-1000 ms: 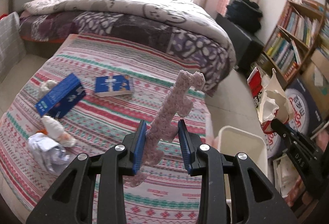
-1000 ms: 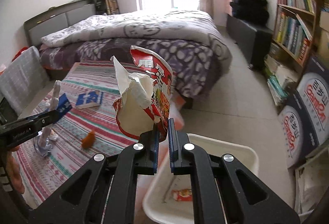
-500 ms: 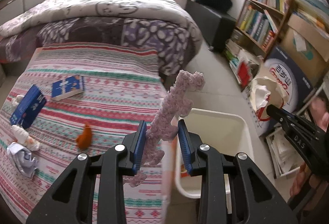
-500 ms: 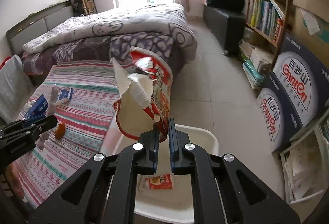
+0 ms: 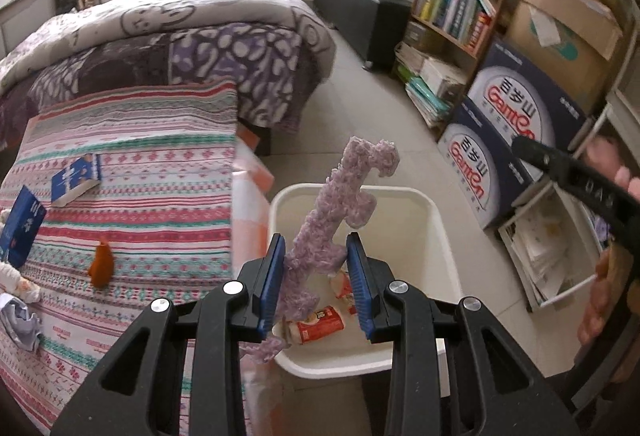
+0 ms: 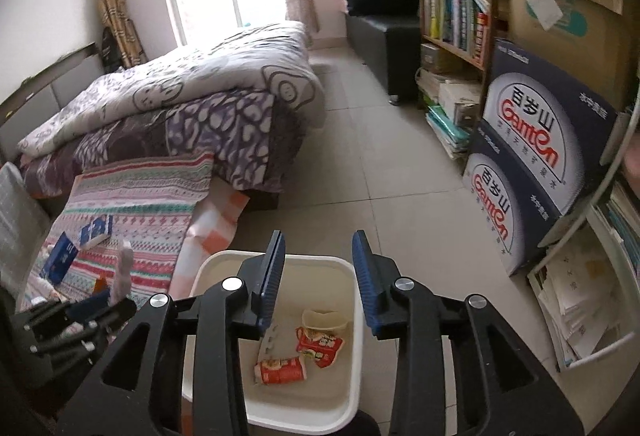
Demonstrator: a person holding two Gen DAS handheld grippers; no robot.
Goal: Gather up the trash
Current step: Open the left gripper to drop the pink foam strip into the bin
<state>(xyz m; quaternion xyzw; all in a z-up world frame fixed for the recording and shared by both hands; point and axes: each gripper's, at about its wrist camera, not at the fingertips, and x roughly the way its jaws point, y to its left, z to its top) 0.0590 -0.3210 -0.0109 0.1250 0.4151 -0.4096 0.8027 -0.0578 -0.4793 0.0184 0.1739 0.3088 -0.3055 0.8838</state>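
The left claw (image 5: 316, 276) grips a fuzzy lilac knitted strip (image 5: 332, 220) between its blue ribbed pads, long axis near upright and leaning right, above a white plastic bin (image 6: 208, 316). The right claw (image 6: 318, 276) has just been opening and stands empty over the bin, which holds a torn red-and-white noodle cup (image 6: 320, 336) and a red wrapper (image 6: 280, 370).

A lilac fuzzy strip (image 5: 334, 228), jagged along its edges, is standing nearly upright above the white bin (image 6: 208, 270), leaning toward the bin's far rim. Inside the bin, a torn red-and-white noodle cup (image 6: 320, 340) is lying crumpled on the floor of it, and a second red cup (image 6: 280, 370) is lying on its side just beside it
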